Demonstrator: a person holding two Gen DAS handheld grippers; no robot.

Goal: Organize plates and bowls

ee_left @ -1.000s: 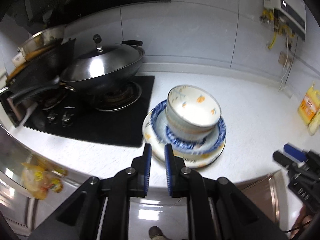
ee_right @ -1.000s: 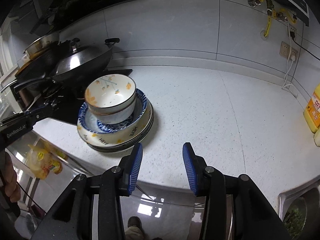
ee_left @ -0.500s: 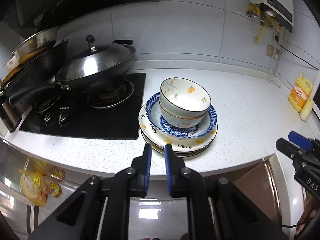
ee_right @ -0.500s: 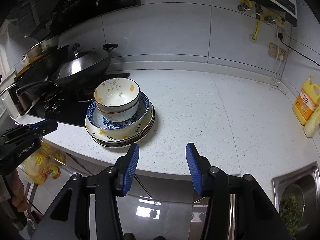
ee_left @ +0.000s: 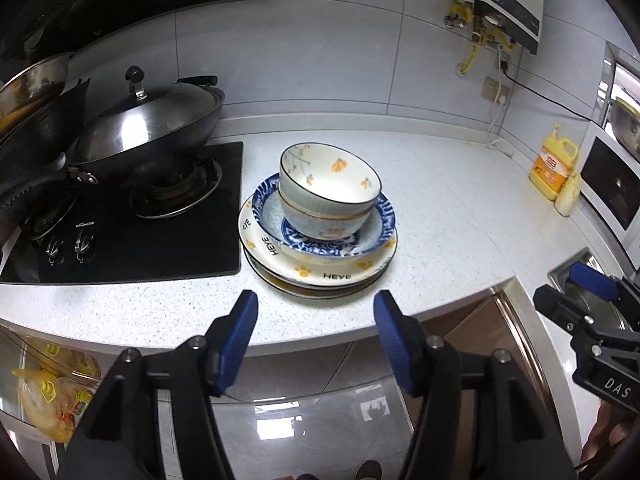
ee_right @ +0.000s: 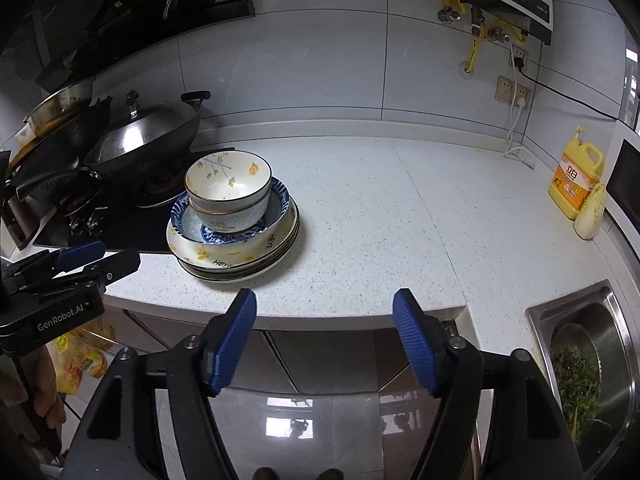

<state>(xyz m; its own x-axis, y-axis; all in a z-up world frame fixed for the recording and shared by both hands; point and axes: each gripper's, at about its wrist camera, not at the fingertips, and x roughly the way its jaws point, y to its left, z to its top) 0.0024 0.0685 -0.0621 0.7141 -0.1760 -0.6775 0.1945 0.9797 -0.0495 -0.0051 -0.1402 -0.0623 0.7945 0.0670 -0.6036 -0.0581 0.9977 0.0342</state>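
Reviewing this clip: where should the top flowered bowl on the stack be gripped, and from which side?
Probably the flowered bowl by its near rim, one finger inside and one outside, coming from the counter's front edge. It sits upright and open on the blue dish, its rim clear above everything. The left tool is open and faces it.

My left gripper and right gripper wear ribbed matt blue plastic pads on black frames. The white speckled stone bench looks smooth with a dull sheen. The cream flowered ceramic bowl and stacked glazed ceramic plates are glossy. The domed steel wok lid shines, beside the glossy black glass hob.
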